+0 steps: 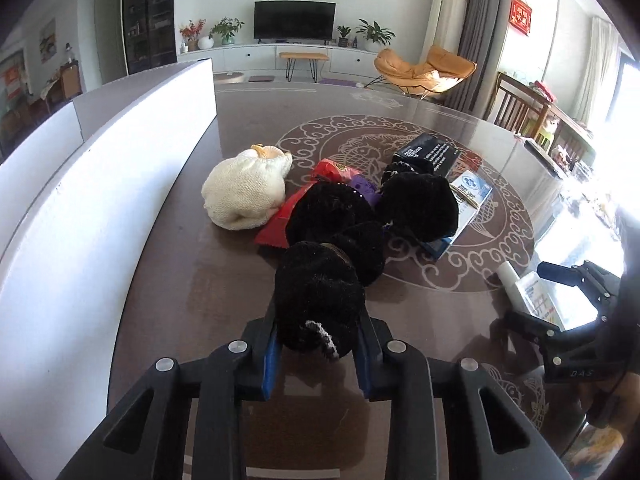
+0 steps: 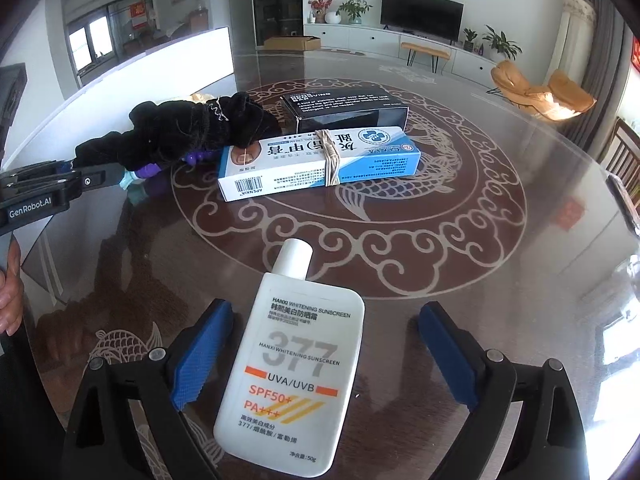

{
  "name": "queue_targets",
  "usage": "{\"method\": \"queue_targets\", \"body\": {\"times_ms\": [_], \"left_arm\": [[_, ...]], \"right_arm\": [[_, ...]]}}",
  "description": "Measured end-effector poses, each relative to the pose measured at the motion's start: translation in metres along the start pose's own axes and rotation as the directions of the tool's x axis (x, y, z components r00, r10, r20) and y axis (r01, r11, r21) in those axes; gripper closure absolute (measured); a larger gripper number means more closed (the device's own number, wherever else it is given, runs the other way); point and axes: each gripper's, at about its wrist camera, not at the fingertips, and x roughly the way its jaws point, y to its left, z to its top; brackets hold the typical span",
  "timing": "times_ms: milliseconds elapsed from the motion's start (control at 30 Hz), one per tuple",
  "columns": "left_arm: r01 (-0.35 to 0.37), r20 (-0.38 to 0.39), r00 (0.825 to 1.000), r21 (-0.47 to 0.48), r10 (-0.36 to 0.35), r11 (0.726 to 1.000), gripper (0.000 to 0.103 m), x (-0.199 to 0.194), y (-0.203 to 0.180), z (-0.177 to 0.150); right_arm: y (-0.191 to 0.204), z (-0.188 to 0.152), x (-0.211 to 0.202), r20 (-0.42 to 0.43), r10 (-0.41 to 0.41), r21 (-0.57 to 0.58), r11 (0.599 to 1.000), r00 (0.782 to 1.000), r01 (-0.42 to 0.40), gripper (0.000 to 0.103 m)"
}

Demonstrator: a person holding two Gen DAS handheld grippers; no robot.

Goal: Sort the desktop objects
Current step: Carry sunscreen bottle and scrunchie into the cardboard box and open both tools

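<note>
My left gripper [image 1: 318,350] is shut on the near end of a black fuzzy fabric item [image 1: 332,248], which stretches away over the pile; it also shows in the right wrist view [image 2: 192,128]. My right gripper [image 2: 324,356] is open, its blue pads on either side of a white sunscreen bottle [image 2: 296,360] lying flat on the table, not touching it. The bottle also shows in the left wrist view [image 1: 528,292]. A white-and-blue medicine box [image 2: 320,162] with a rubber band and a black box [image 2: 348,110] lie beyond.
A cream knitted pouch [image 1: 246,188], a red packet [image 1: 288,216] and a purple item [image 1: 364,188] lie beside the black fabric. A white panel [image 1: 100,184] stands along the left of the round brown table [image 2: 460,260]. Chairs stand at the right.
</note>
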Motion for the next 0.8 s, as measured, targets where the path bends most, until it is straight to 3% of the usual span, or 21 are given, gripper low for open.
{"method": "queue_targets", "body": {"times_ms": [67,133,167,200,333,433,567,600,667,733,800], "left_arm": [[0.053,-0.045,0.998,-0.001,-0.053,0.999,0.068,-0.013,-0.003,-0.012],[0.105,-0.106,0.989,0.006,-0.104,0.994,0.049,-0.016,-0.006,-0.025],[0.113,-0.133,0.985,0.008,-0.111,0.994,0.029,-0.016,-0.007,-0.030],[0.112,-0.148,0.983,0.015,-0.109,0.994,0.021,-0.015,-0.009,-0.033],[0.118,-0.151,0.982,0.046,-0.110,0.992,0.020,-0.015,-0.018,-0.030],[0.138,-0.222,0.968,0.093,-0.115,0.986,0.020,-0.001,-0.036,-0.035],[0.041,-0.219,0.976,0.250,0.015,0.967,0.022,0.006,-0.065,-0.048],[0.037,-0.198,0.980,0.239,0.011,0.970,0.041,0.004,-0.067,-0.047],[0.014,-0.164,0.986,0.216,0.022,0.976,0.063,0.001,-0.068,-0.046],[0.010,-0.144,0.989,0.192,0.018,0.981,0.068,-0.001,-0.066,-0.048],[0.003,-0.135,0.991,0.163,0.020,0.987,0.069,-0.004,-0.061,-0.049]], "right_arm": [[0.000,0.000,0.000,0.000,0.000,0.000,1.000,1.000,0.000,0.008],[0.000,0.000,0.000,0.000,0.000,0.000,1.000,1.000,0.000,0.008],[0.000,0.000,0.000,0.000,-0.001,0.000,1.000,1.000,0.001,0.008],[0.000,0.000,0.000,0.000,0.000,0.000,1.000,1.000,0.000,0.008],[0.000,0.000,0.000,0.000,-0.001,0.000,1.000,1.000,0.001,0.008],[-0.001,0.000,-0.001,-0.002,0.000,0.001,1.000,1.000,0.000,0.007],[-0.006,-0.001,-0.003,-0.006,0.003,0.010,1.000,1.000,-0.003,0.005],[-0.006,-0.002,-0.003,-0.005,0.005,0.011,1.000,1.000,-0.005,0.005],[-0.008,-0.002,-0.004,-0.011,0.001,0.024,1.000,1.000,-0.001,0.005],[-0.009,0.002,-0.004,-0.067,-0.021,0.049,0.999,0.998,0.024,0.006],[-0.008,0.005,-0.009,-0.104,-0.027,0.062,0.998,0.994,0.033,0.015]]}}
